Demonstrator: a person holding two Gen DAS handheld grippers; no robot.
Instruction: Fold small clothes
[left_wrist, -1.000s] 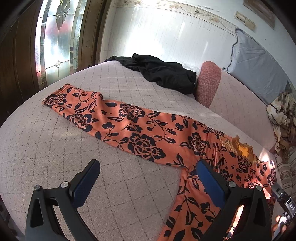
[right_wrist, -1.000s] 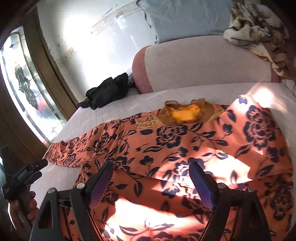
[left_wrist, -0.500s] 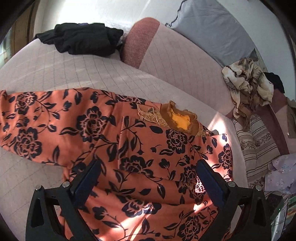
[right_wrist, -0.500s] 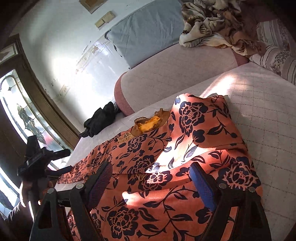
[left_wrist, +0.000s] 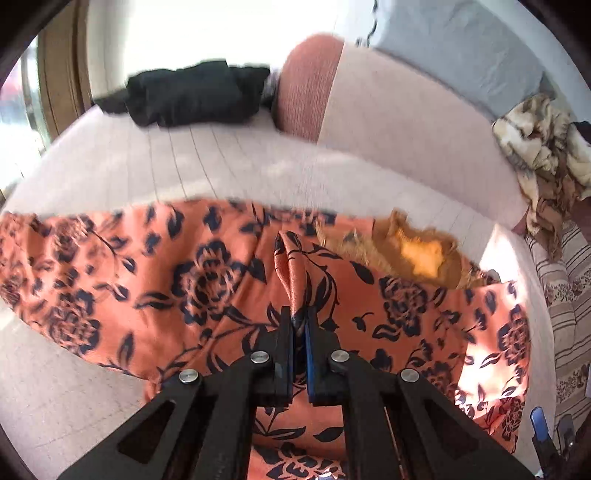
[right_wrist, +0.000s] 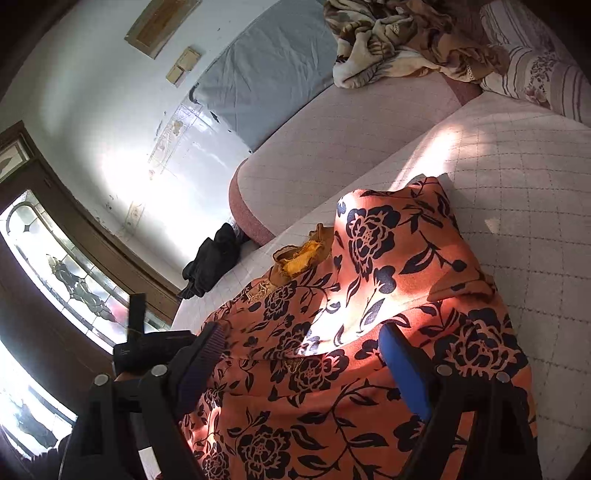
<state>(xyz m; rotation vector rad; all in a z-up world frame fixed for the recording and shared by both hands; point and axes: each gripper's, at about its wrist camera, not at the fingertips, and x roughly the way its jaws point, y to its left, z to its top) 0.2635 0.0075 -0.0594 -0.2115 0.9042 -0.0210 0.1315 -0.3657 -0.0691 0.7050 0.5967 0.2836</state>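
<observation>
**Left gripper pinched the dress while the right one waited**

Nearest the left camera, the left gripper (left_wrist: 300, 321) was clenched on a ridge of the dress (left_wrist: 207, 280), its jaws pressed together with a peak of orange floral cloth rising between them. That pinch was probably meant to lift a layer so it could be carried over for a fold. Half a second before, the same jaws had stood wide apart above the flat fabric, so the grab was new.

On the right, the right gripper (right_wrist: 299, 365) hung released, jaws well apart, over the near part of the dress (right_wrist: 369, 332), touching nothing that could be seen. Its spread likely kept it ready for a second corner. It had shifted little from the earlier frame, though the view had tilted further.

Beyond both tools, the dress lay spread across the quilted bed (left_wrist: 221, 158), one sleeve stretching left and the right side already lapped over the body. Its yellow collar (left_wrist: 421, 254) faced the far side.

Farther off, a black garment (left_wrist: 192, 92) sat at the bed's far left edge beside a pink bolster (left_wrist: 306, 88). A grey pillow (left_wrist: 454, 48) leaned on the wall, and a patterned blanket (left_wrist: 543, 147) was heaped at far right.
</observation>
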